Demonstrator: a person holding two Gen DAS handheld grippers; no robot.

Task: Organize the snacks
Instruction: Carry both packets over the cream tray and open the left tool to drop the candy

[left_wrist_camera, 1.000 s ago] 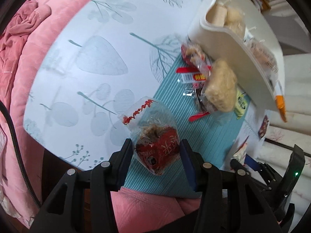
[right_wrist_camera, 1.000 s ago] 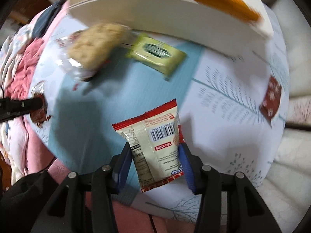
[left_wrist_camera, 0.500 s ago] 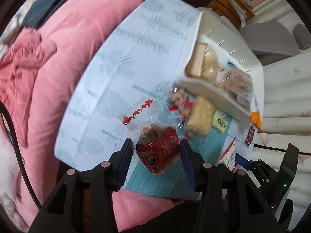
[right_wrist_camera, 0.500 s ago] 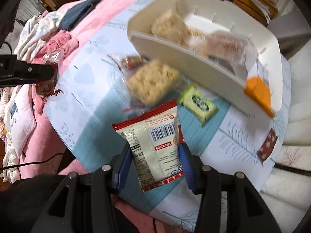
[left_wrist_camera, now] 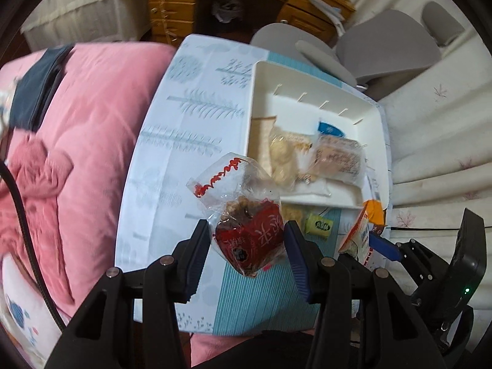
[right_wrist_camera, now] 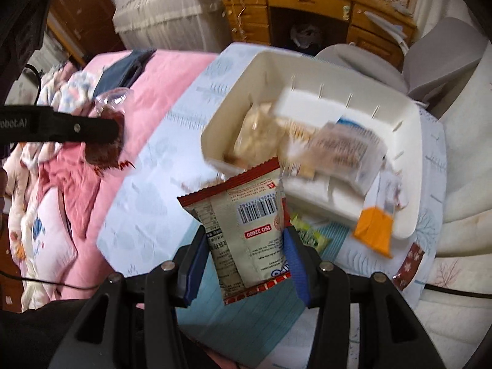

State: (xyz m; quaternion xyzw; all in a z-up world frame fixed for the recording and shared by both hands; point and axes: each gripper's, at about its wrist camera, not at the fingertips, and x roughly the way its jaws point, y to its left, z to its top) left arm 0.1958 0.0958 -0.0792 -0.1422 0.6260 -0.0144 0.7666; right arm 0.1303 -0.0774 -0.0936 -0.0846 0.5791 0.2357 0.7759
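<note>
My left gripper [left_wrist_camera: 247, 246] is shut on a clear bag with a red label and brown snacks [left_wrist_camera: 246, 227], held high above the table's near edge. My right gripper [right_wrist_camera: 243, 252] is shut on a white packet with red edges and a barcode [right_wrist_camera: 246, 227], also held above the table. The white tray [left_wrist_camera: 310, 86] [right_wrist_camera: 409, 141] lies beyond both, holding several wrapped snacks. The left gripper also shows in the right wrist view [right_wrist_camera: 101, 135], far left, over the pink bedding.
A green packet [left_wrist_camera: 318, 224] and an orange packet [right_wrist_camera: 373, 233] lie by the tray's near wall on the teal mat [left_wrist_camera: 261, 301]. A dark red packet [right_wrist_camera: 407, 264] lies at the table's right edge. Pink bedding [left_wrist_camera: 77, 141] lies left; a wooden desk [right_wrist_camera: 307, 6] and grey chair stand behind.
Both grippers have risen and pulled back from the table with their packets still held. The tray's inside now shows from above.
</note>
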